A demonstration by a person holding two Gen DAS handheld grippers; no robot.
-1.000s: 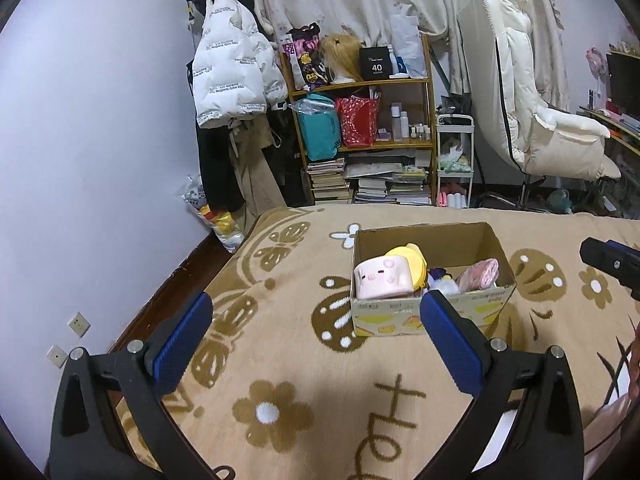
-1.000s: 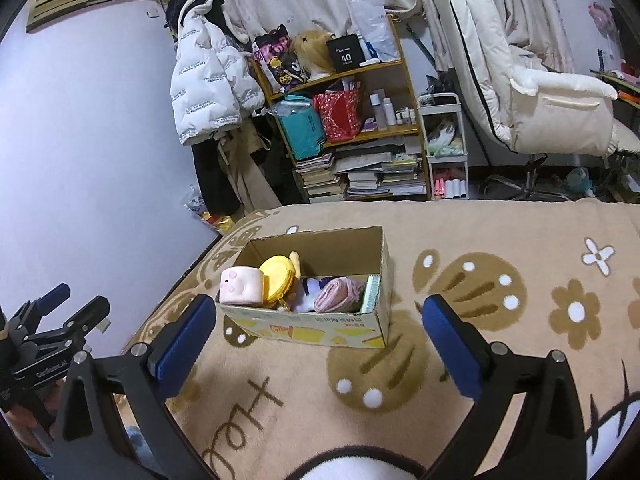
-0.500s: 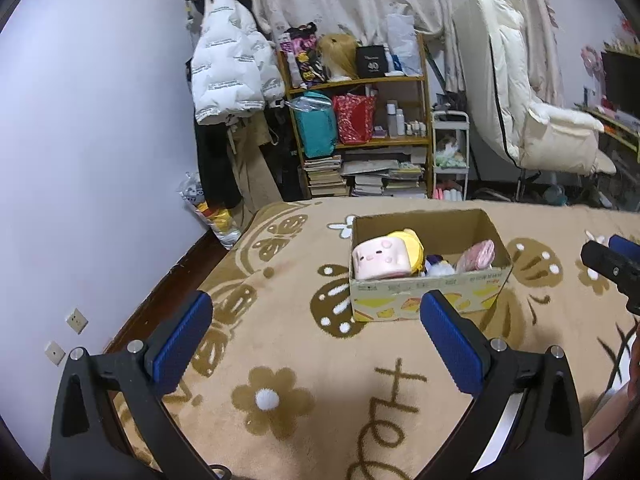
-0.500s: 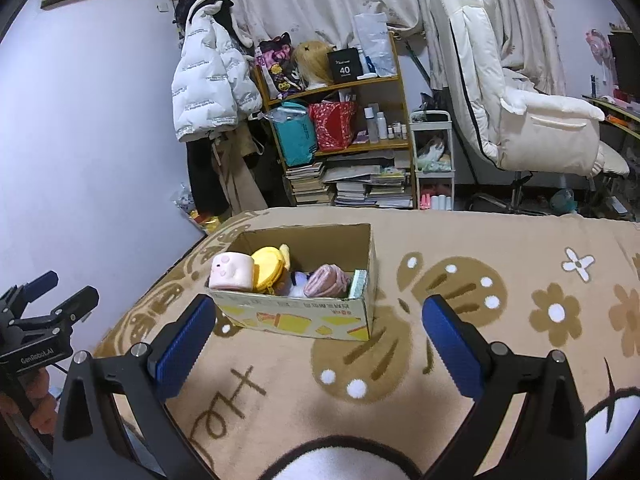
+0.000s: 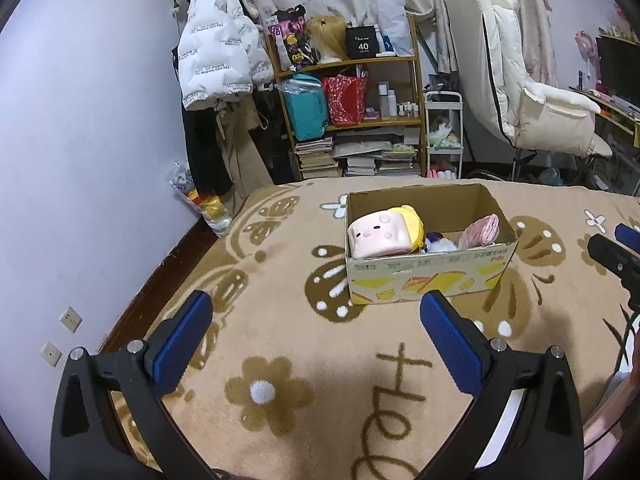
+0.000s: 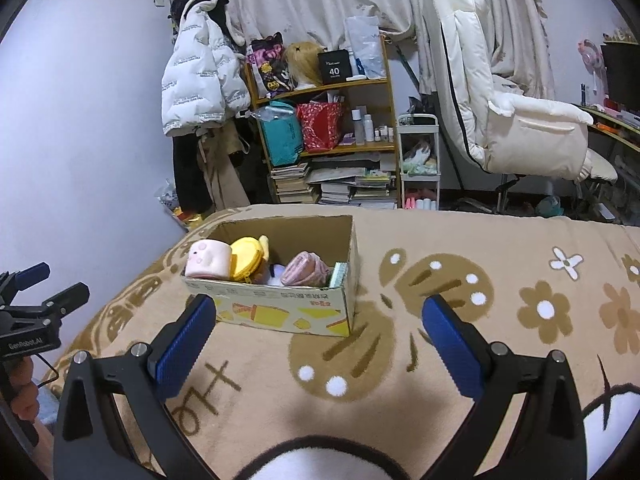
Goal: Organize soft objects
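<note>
An open cardboard box (image 5: 430,278) (image 6: 280,312) stands on a tan flower-patterned blanket (image 5: 280,340). Inside lie a pink cube plush (image 5: 378,236) (image 6: 208,260), a yellow plush (image 5: 412,220) (image 6: 246,258), a pink rolled soft item (image 5: 480,232) (image 6: 306,270) and a small blue-white piece (image 5: 436,242). My left gripper (image 5: 316,340) hangs open in front of the box, nothing between its blue pads. My right gripper (image 6: 320,340) is open too, just short of the box and to its right. Each gripper shows at the edge of the other's view.
A wooden shelf (image 5: 352,120) with bags, bottles and stacked books stands behind the bed. A white puffer jacket (image 5: 216,44) hangs at the left wall. A cream recliner chair (image 5: 532,92) sits at the right, with a small white cart (image 5: 442,136) beside the shelf.
Both grippers have drawn back and risen slightly from the box, which now looks smaller and farther. Both stay open and hold nothing.
</note>
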